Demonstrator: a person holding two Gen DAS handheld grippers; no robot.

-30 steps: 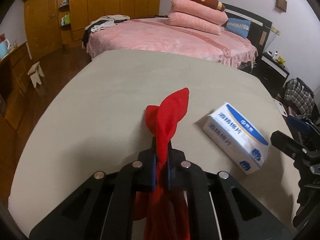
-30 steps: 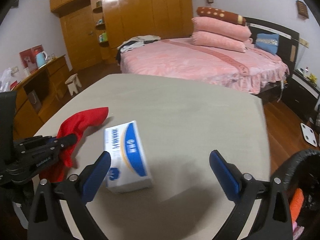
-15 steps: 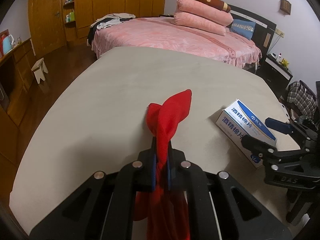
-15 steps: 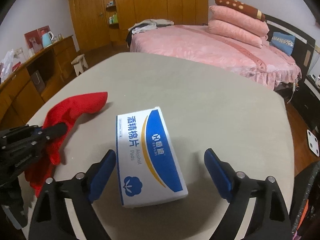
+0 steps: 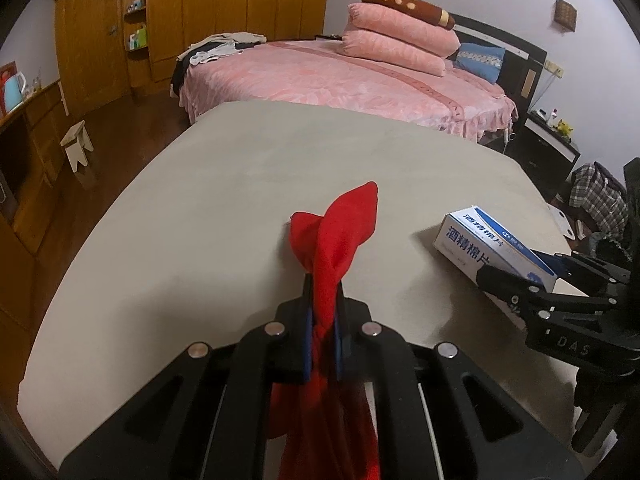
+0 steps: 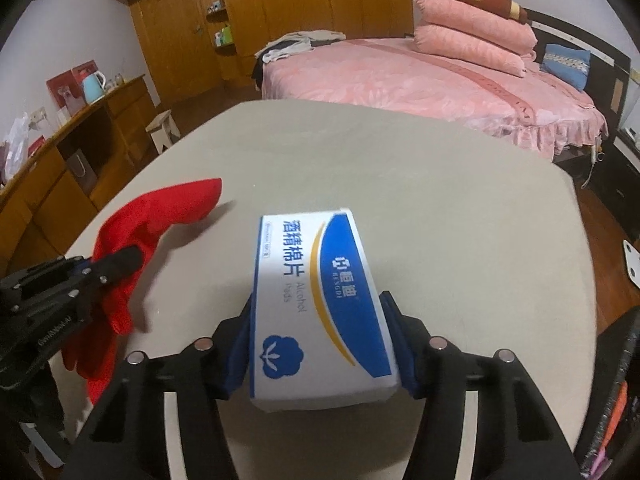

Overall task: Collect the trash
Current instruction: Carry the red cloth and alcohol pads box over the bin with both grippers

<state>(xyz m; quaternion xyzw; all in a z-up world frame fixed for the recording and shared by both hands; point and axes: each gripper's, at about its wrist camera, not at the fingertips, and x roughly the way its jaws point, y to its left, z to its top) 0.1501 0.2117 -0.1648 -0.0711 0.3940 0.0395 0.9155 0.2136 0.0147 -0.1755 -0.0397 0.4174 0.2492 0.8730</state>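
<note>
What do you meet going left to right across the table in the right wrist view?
Left gripper, shut on the red cloth → white and blue box of alcohol pads, between the pads of the right gripper, whose jaws have just been closing → bare stretch of the grey table.

Two black handheld grippers, blue pads.
Left gripper (image 5: 322, 320) & right gripper (image 6: 320, 344): black linkage frames w/ silver round screws, white embossed lettering on side.

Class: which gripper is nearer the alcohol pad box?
Right. The right gripper straddles the box, pads at its sides; the left gripper sits apart, shut on the red cloth.
</note>
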